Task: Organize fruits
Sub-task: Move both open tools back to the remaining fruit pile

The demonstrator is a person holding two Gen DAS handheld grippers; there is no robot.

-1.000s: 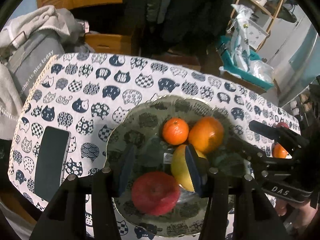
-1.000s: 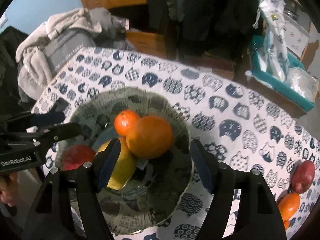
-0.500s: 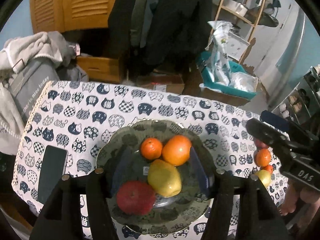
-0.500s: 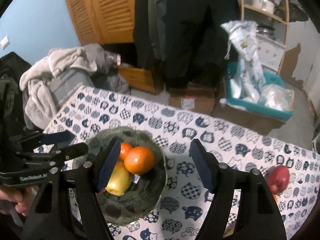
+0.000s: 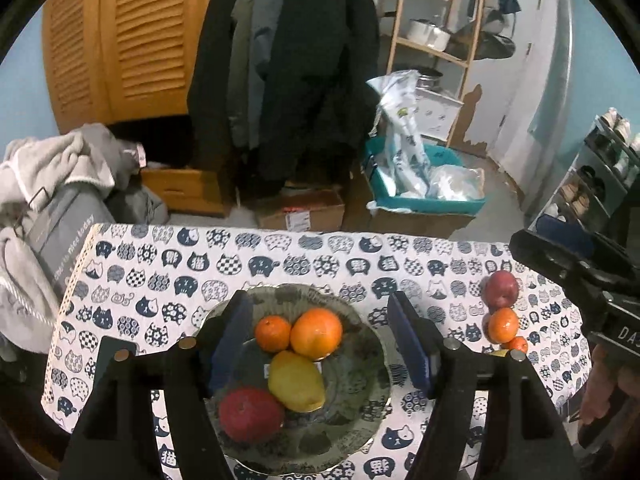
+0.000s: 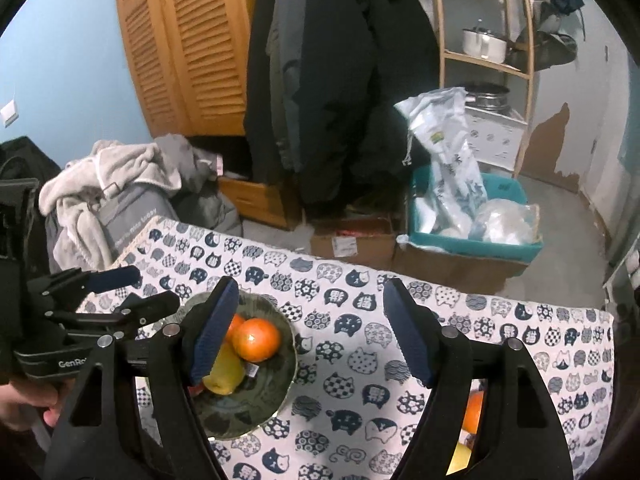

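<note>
Both grippers have lifted away from the round dark glass plate [image 5: 372, 364] near the patterned tablecloth's [image 5: 280, 260] front-left edge, leaving the yellow lemon [image 5: 296, 380] there among four fruits. The left gripper [image 5: 320, 344] has just been opening and the right gripper [image 6: 308, 328] widening; both hover empty, tilted downward. Several fruits, perhaps four, wait at the right edge, including a red apple [image 5: 501, 288].

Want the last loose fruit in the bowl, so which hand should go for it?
Probably the right: the loose fruit lies beside the right tongs, which are open and empty. The left tongs hang over the bowl.
</note>
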